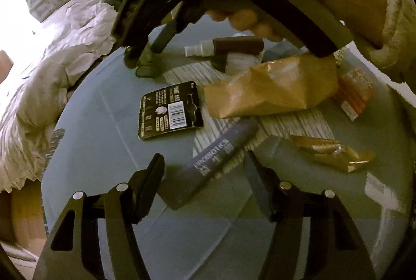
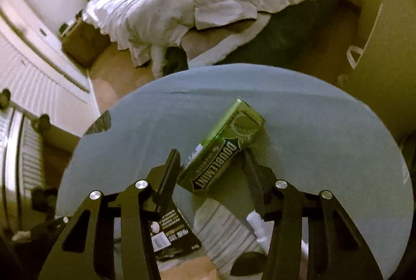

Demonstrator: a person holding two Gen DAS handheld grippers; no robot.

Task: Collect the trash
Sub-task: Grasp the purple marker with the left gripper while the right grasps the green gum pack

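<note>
The right gripper (image 2: 212, 161) hangs with fingers spread around a flat green Doublemint gum pack (image 2: 223, 147), centre frame on the round grey-blue table (image 2: 325, 124). If the pads close on its skewed corners, it could twist free.

The left gripper (image 1: 204, 168) is parted over a purple probiotics tube (image 1: 210, 165). Contact is unclear.

Black card (image 2: 170, 235) sits partly behind the right gripper's finger, its small print too blurred to read. Spray bottle (image 1: 223, 46) is half covered by the other tool's handle w/ the hand; striped mat (image 1: 286, 124) mostly under the brown bag (image 1: 270, 87).
</note>
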